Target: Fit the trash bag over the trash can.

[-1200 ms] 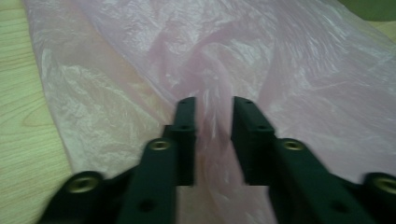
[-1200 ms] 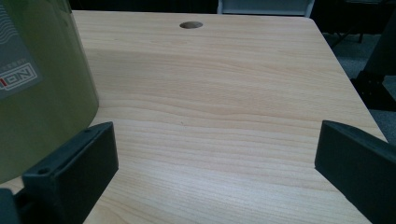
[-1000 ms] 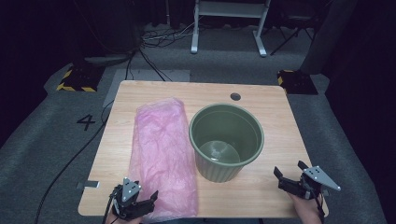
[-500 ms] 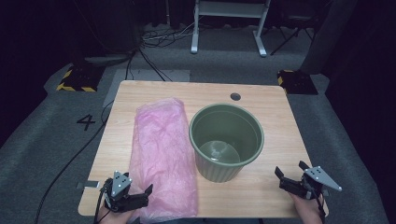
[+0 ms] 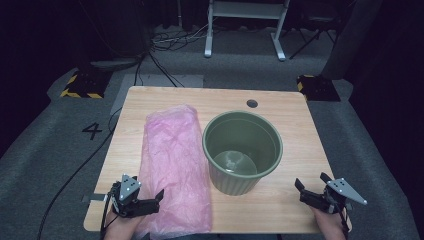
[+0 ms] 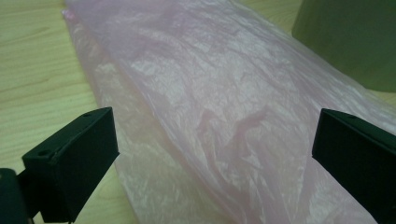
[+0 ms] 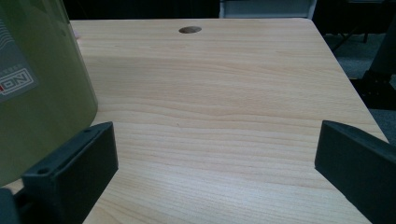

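Now the left gripper (image 5: 150, 202), jaws wide, hovers at the bag's (image 5: 175, 165) near-edge end, likely to pinch it; the right gripper (image 5: 311, 192), also open, waits beside the bin (image 5: 242, 150).

Bag (image 5: 172, 165): thin pink plastic film, translucent, crinkled, faint sheen on the creases.
Bin (image 5: 242, 152): olive-green plastic, smooth, semi-matt; glossy printed label (image 7: 14, 77) on its wall.
Surface (image 5: 290, 125): pale wood-grain top, smooth, low satin finish.
Left tool (image 5: 150, 202): black jaws, matt, hard plastic look.
Floor (image 5: 60, 150): grey carpet, rough weave.
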Motion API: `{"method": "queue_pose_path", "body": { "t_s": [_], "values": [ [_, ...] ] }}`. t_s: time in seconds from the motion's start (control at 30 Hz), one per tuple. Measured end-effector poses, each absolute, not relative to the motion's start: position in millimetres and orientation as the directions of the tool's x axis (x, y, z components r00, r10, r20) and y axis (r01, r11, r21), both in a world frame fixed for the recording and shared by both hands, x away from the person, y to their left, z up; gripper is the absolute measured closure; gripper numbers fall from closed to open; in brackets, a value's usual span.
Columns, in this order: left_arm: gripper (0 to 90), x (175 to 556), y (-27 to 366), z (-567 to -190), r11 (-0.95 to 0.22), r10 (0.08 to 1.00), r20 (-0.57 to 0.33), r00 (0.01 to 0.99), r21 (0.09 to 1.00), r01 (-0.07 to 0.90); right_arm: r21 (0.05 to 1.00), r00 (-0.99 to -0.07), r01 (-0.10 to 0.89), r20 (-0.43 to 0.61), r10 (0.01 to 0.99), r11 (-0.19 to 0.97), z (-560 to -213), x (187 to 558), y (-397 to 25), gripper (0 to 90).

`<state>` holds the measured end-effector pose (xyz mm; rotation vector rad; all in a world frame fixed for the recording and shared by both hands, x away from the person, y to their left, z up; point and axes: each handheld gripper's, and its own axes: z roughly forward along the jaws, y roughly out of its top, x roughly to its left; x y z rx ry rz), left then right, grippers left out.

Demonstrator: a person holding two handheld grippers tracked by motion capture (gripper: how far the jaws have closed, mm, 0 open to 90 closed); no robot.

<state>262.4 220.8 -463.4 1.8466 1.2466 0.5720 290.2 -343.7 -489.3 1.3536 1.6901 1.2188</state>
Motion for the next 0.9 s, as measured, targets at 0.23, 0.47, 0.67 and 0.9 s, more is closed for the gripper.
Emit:
{"method": "queue_pose_path", "body": {
  "t_s": [0.23,0.47,0.67,0.9],
  "values": [
    [0.7,282,224,-461,-0.148,0.91,-0.105,0.401,0.822,0.551,0.929,-0.261,0.368,0.065,0.963,0.037,-490,291,-344,0.0],
    [0.5,308,229,-469,-0.115,0.918,-0.143,0.37,0.798,0.592,0.927,-0.267,0.374,0.078,0.961,0.029,-490,291,-346,0.0],
    [2.7,328,240,-477,-0.081,0.93,-0.169,0.325,0.77,0.633,0.928,-0.262,0.372,0.086,0.961,0.018,-490,292,-348,0.0],
    [6.5,331,243,-491,-0.1,0.936,-0.165,0.311,0.724,0.683,0.927,-0.265,0.374,0.088,0.96,0.018,-490,292,-347,0.0]
  ]
}}
